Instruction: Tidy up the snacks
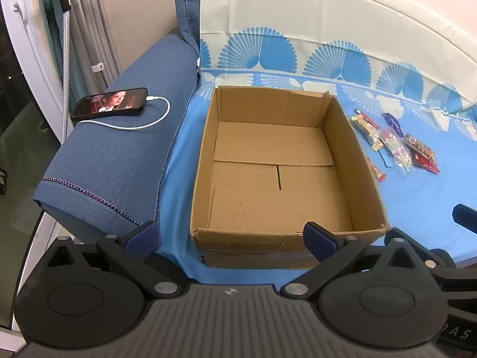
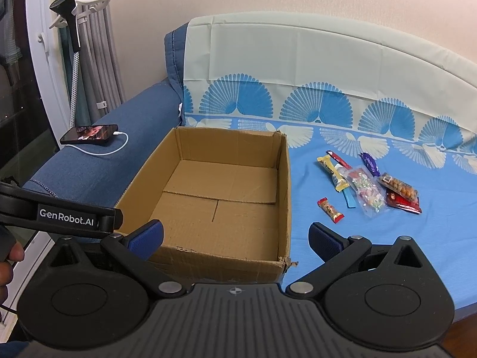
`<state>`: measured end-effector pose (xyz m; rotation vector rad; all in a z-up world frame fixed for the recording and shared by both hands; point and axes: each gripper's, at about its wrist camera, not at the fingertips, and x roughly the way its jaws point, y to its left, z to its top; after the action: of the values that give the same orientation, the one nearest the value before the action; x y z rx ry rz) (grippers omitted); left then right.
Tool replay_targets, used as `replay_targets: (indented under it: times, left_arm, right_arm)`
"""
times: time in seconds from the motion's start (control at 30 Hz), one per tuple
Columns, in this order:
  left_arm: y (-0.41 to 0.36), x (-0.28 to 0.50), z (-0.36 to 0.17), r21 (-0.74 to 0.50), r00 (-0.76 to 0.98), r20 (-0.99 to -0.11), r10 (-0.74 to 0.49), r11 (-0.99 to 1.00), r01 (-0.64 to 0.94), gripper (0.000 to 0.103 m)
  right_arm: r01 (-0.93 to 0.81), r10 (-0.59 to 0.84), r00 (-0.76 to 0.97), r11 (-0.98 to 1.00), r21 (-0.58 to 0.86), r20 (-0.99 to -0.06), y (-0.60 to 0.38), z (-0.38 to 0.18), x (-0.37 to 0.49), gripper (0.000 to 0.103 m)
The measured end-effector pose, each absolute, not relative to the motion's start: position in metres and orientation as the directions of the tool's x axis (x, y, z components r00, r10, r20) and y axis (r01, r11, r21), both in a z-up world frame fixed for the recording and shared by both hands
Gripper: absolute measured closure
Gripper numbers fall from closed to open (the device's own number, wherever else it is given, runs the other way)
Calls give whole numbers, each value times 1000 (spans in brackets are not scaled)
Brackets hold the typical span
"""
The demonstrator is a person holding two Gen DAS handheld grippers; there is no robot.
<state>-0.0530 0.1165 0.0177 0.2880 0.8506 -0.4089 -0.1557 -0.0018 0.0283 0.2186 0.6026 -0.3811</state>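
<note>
The cardboard box (image 2: 220, 197) stands empty on the sofa's blue cover (image 2: 387, 238). The snacks (image 2: 369, 185) lie in a loose group just right of the box. Your right gripper (image 2: 235, 238) and left gripper (image 1: 231, 238) are both released, holding nothing. Take the lone red bar (image 2: 330, 209) nearest the box first, gripping across its narrow width.
</note>
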Motion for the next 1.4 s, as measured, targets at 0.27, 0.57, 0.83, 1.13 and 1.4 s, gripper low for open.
replay_targets:
  times: [0.27, 0.57, 0.83, 1.13, 1.4]
  left_arm:
    - [116, -52, 17, 85, 588, -775, -231, 884, 459, 0]
    - [116, -52, 17, 88, 588, -776, -229, 883, 461, 0]
    - [114, -53, 18, 91, 588, -776, -227, 883, 461, 0]
    - [113, -53, 17, 94, 588, -776, -226, 882, 462, 0]
    - [113, -54, 15, 93, 589, -776, -226, 883, 461, 0]
  right_arm:
    - [415, -278, 735, 906, 85, -619, -4, 31, -153, 0]
    - [415, -276, 742, 905, 95, -611, -6, 31, -152, 0]
    - [416, -283, 749, 904, 93, -598, -7, 30, -152, 0]
    - [416, -285, 750, 905, 91, -597, -8, 30, -152, 0]
    - [415, -283, 755, 905, 96, -592, -9, 29, -152, 0]
